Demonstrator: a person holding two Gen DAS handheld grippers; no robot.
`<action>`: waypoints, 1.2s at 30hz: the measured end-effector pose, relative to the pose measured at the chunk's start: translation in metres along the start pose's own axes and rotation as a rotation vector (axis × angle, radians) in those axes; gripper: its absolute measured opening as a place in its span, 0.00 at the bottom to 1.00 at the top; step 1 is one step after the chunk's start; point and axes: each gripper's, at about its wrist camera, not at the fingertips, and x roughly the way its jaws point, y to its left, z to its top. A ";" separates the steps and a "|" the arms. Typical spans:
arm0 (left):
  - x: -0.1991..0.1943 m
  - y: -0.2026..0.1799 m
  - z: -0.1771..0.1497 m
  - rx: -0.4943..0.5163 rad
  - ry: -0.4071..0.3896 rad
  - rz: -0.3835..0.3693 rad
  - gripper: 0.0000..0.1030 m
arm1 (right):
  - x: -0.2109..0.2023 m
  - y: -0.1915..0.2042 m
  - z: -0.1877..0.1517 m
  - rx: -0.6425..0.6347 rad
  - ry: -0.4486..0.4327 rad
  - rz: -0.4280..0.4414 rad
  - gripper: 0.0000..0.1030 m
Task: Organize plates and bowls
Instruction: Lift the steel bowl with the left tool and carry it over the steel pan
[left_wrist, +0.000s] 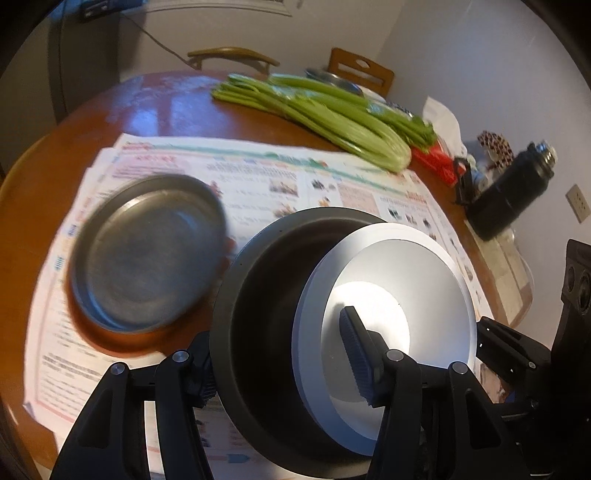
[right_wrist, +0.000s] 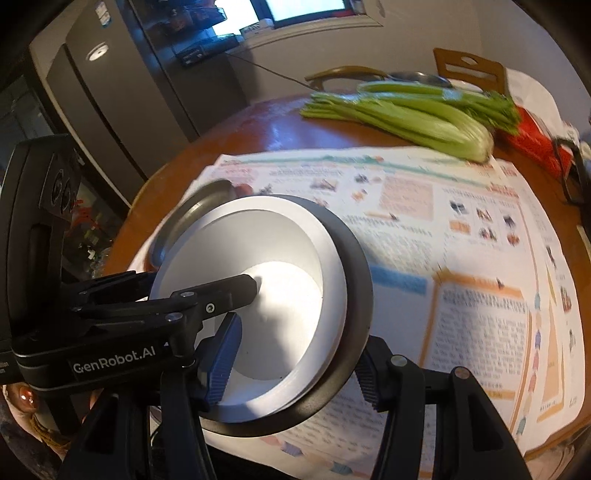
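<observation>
Metal bowl (left_wrist: 266, 295): dark steel, tilted, held up above the newspaper with its mouth turned toward the left wrist camera; its rim is gripped from two sides.
White bowl (left_wrist: 391, 295): nested inside the metal bowl, leaning toward the right side of it in the left wrist view; a bright patch of light lies on its bottom.
Left tongs (left_wrist: 284, 373): clamped across the rims of the two stacked bowls, one blue ribbed pad inside the white bowl, the other pad on the outer wall of the metal bowl.
Right tongs (right_wrist: 295, 363): clamped on the opposite edge of the same stack, one blue pad inside the white bowl and one outside the metal bowl.
Metal plate (left_wrist: 147, 254): shallow steel plate lying on the newspaper, just beside the held bowls, blurred in both views.
Newspaper (right_wrist: 461, 240): colour-printed sheets spread over the near half of the table.
Table (left_wrist: 155, 107): round, reddish-brown wood, glossy.
Celery (left_wrist: 325, 114): long green bunch lying across the far side of the table, beyond the newspaper.
Black flask (left_wrist: 513, 192): stands at the table's right edge near the wall, tilted by the lens.
Chairs (left_wrist: 360, 70): two wooden backs behind the table.
</observation>
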 end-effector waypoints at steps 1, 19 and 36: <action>-0.004 0.004 0.003 -0.007 -0.007 0.006 0.57 | 0.000 0.004 0.004 -0.005 -0.006 0.007 0.56; -0.044 0.077 0.038 -0.106 -0.101 0.073 0.57 | 0.030 0.074 0.067 -0.136 -0.005 0.080 0.56; -0.059 0.113 0.051 -0.147 -0.147 0.070 0.58 | 0.041 0.112 0.094 -0.205 -0.017 0.069 0.56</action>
